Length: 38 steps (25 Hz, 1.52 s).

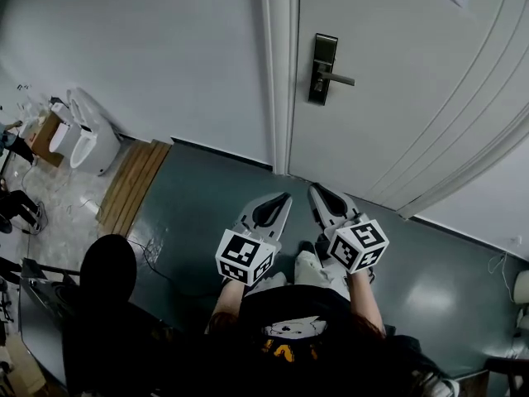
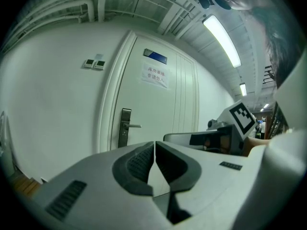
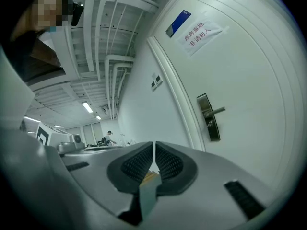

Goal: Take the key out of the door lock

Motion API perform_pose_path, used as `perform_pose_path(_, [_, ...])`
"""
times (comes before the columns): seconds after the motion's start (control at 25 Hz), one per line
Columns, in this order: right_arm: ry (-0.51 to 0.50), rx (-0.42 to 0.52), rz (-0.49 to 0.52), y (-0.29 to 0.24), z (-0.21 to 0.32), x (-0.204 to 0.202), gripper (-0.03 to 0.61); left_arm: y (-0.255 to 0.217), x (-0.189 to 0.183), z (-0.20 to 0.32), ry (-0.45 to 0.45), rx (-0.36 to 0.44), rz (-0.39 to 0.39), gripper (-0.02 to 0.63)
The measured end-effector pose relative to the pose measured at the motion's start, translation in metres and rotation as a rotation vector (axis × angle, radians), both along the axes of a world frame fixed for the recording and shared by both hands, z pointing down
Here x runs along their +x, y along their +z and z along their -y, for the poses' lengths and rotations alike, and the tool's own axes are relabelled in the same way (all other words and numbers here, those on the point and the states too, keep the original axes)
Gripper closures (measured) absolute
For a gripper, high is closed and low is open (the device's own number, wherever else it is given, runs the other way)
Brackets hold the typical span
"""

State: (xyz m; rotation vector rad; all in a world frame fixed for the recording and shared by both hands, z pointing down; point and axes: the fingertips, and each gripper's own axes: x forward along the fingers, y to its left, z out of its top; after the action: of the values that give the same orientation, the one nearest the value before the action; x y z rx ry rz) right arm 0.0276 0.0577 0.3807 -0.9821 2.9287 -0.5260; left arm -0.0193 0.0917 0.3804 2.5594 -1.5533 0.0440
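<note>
Approach stage, before any contact with the lock. The white door [image 1: 397, 98] is shown closed, with its dark lock plate [image 1: 323, 69] and lever handle [image 1: 337, 78] at the edge nearest the frame. The left gripper [image 1: 283, 198] and the right gripper [image 1: 315, 190] are held side by side, low and close to the person's body, well apart from the door and pointing roughly level toward it. Both tongs are clenched: in each gripper view the ribbed pads are seen pressed together along a single seam, with nothing between them. The key itself is too small to be resolved with certainty; it is judged to sit in the lock plate below the lever, where a small projection [image 3: 209, 123] is seen in the right gripper view and may be the key. No step of the removal has been accomplished. The next move is judged to call for one gripper to be carried up and forward to the lock plate, its jaws parted first, then closed squarely on the key's head below the lever without fouling the handle; the key would probably need to be turned to its release position before being drawn straight out. As for containers, only a cardboard box [image 1: 45, 135] is seen, at the far left beyond the wooden boards [image 1: 132, 184] on the floor [image 1: 207, 197]; its contents cannot be told.
</note>
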Motion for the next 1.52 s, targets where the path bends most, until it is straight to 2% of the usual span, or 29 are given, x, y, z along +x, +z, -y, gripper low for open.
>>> perform_pose_path(0.24, [-0.004,-0.008,0.005,0.006,0.033,-0.002,0.569,0.012,-0.004,0.031,-0.005,-0.025,0.004,0.598])
perform_pose_path(0.56, [-0.052,-0.026,0.018,0.012,0.106,-0.009,0.569,0.018,-0.016,0.100,-0.074,-0.032,-0.006,0.598])
perform_pose_path(1.0, [-0.120,-0.082,0.052,0.017,0.207,0.004,0.569,0.018,0.008,0.196,-0.129,-0.068,0.007,0.598])
perform_pose_path(1.52, [-0.135,-0.156,0.104,0.031,0.275,0.026,0.569,0.021,0.039,0.265,-0.132,-0.088,0.037,0.598])
